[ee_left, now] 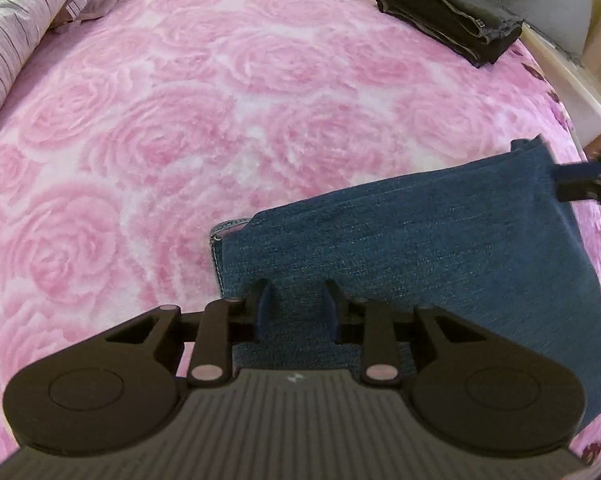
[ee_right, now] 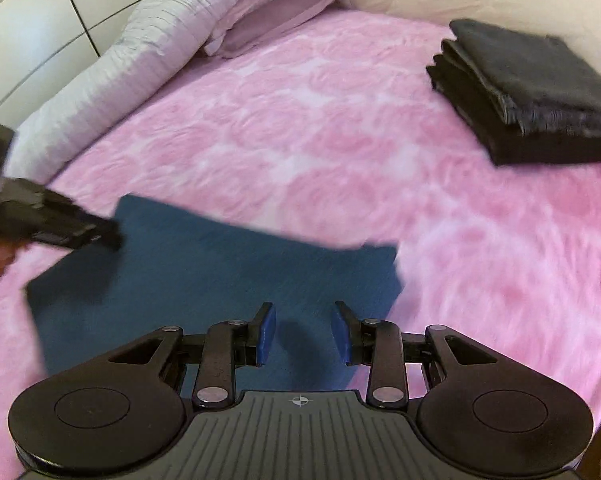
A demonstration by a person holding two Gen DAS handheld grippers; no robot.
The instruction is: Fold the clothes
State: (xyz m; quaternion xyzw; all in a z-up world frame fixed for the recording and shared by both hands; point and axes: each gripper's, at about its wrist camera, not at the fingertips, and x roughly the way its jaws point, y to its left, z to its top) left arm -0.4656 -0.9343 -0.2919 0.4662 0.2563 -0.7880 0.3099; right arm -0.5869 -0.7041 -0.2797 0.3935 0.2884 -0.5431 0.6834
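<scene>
The folded blue jeans (ee_left: pixel 440 248) lie on the pink rose blanket (ee_left: pixel 180 120), directly under both grippers; left gripper (ee_left: pixel 296 308) straddles their near edge, jaws narrowed, grip uncertain; right gripper (ee_right: pixel 303 332) hovers half-open, empty; long axis runs between them; the dark folded stack (ee_right: pixel 532 88) lies well beyond.

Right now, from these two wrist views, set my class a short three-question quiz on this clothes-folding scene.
1. True or false: the blue jeans lie on the pink rose blanket.
2. The folded black garment is: A) under the jeans; B) apart from the jeans, farther up the bed; C) draped over the pillows.
3. Short answer: on the right gripper, what colour are the pads of its fingers?

Key: 1 true; 2 B; 3 blue.
</scene>
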